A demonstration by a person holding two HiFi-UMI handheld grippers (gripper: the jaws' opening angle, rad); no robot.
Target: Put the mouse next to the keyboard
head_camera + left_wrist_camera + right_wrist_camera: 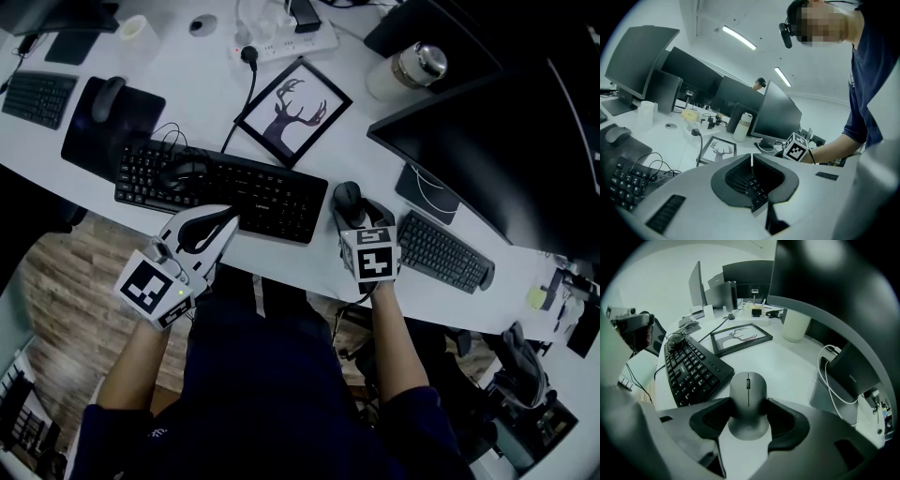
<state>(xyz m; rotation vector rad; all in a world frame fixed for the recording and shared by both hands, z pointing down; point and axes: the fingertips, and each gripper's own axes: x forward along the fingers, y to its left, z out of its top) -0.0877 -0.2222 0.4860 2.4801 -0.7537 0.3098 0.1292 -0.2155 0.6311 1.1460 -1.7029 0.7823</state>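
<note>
A grey mouse [348, 195] [748, 401] rests on the white desk just off the right end of the black keyboard [234, 186] [691, 371]. My right gripper [360, 214] [749, 422] points steeply down over it. Its dark pads [710, 420] press both sides of the mouse, which lies flat on the desk. My left gripper [229, 220] [751, 159] hovers at the desk's near edge in front of the keyboard, its tips together with nothing between them.
A framed deer picture [292, 101] lies behind the keyboard. A second keyboard [442, 251] and a monitor [497, 141] stand to the right, with a white bottle [408, 70] behind. A wired mouse [187, 171] sits on the keyboard's left part. A mouse pad [108, 117] lies far left.
</note>
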